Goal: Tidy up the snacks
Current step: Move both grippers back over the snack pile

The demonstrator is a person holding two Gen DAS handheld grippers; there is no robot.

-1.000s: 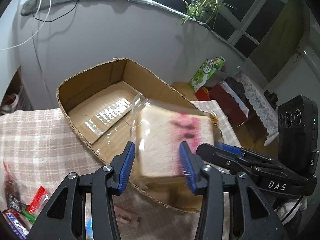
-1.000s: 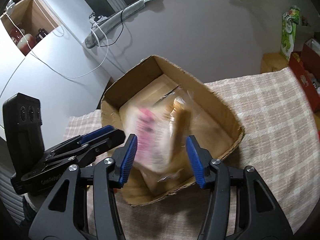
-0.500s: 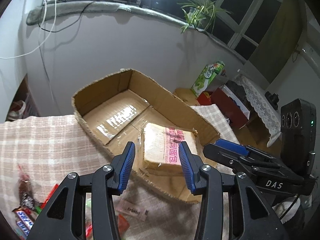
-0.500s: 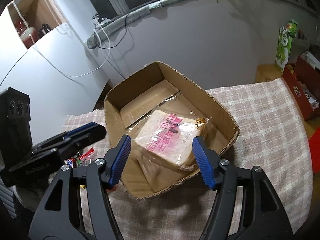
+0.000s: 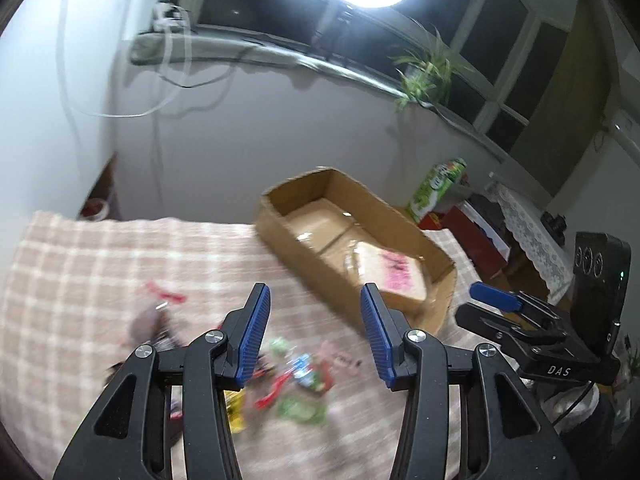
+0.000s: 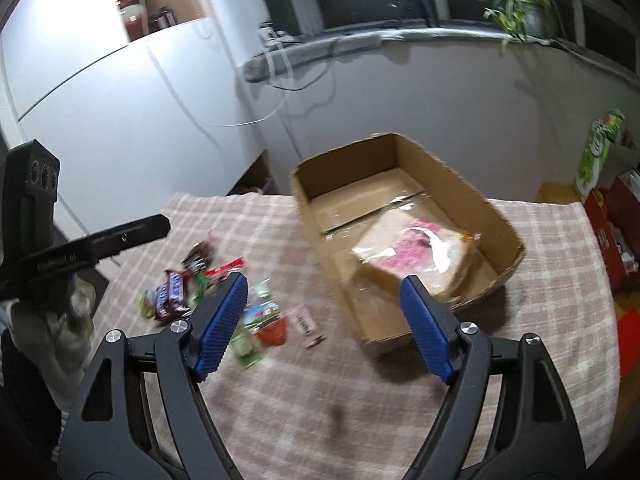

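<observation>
Right wrist view: clear-wrapped loaf of sliced bread with pink lettering [image 6: 416, 252] lying flat in the near end of an open brown cardboard box [image 6: 460, 184], far end of the box bare. Same bread [image 5: 392, 276] and box [image 5: 316, 256] seen from the left wrist, up and to the right of the blue-padded fingers. Box resting on a pink-and-white checked cloth [image 6: 552, 264] spread over the table. Left of the box, on the cloth, a loose scatter of small wrapped snacks [image 6: 224, 292]: dark chocolate bars, red and green packets, a small pink sachet, all blurred. Same scatter [image 5: 288, 376] just beyond the left fingertips, too smeared to tell apart. Right gripper [image 6: 324, 320] with jaws spread wide and opening further, nothing between the pads, poised over the cloth between snacks and box. Left gripper [image 5: 314, 332] partly apart, opening slightly, gripping nothing. Further off, a white wall, a dark window with a potted green plant [image 6: 520, 4] on the sill.
</observation>
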